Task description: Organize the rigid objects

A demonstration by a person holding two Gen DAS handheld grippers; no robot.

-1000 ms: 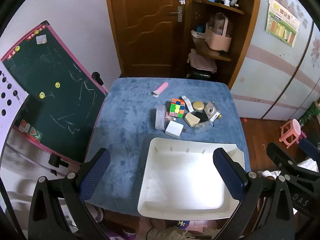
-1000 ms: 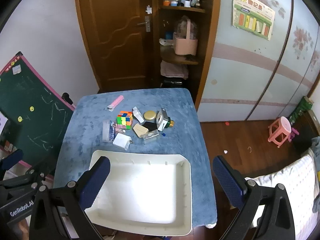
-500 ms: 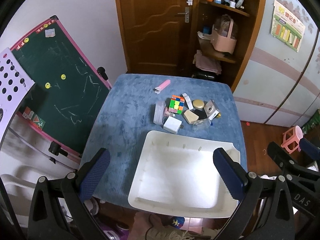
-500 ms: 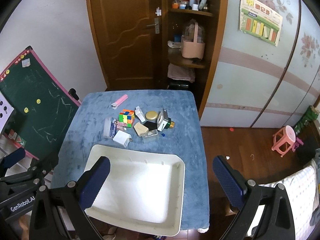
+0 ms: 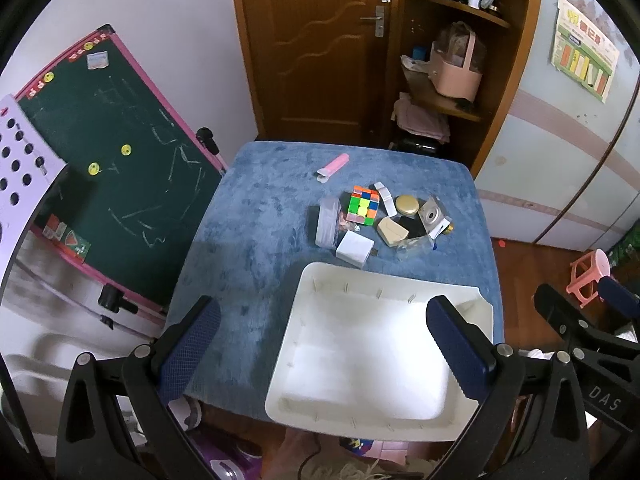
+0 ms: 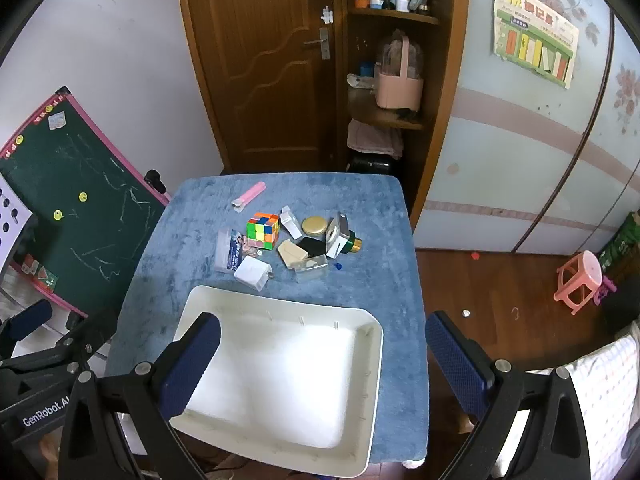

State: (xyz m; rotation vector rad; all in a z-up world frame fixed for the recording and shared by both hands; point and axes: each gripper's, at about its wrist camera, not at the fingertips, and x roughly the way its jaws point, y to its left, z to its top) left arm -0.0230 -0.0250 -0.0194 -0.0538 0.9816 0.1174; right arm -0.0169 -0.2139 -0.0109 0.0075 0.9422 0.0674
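A small bedroom with a brown wooden door and a pink-framed chalkboard surrounds a table draped in blue plush cloth.

From the left wrist view, the left gripper hangs high above the near edge, jaws spread wide and holding nothing. The empty white tray sits at the near side of the cloth, its front lip overhanging the table edge. Beyond it lies the clutter: a puzzle cube, a white charger block just beside the tray's far rim, a gold-lidded tin, a small silver camera, and a pink stick apart at the back.

From the right wrist view, the right gripper is likewise wide open and empty, above the tray; the cube and charger lie untouched.

Over the last second both cameras have drawn up and back, so the table looks smaller. Nothing is sorted yet; this reads as a pre-reach survey.
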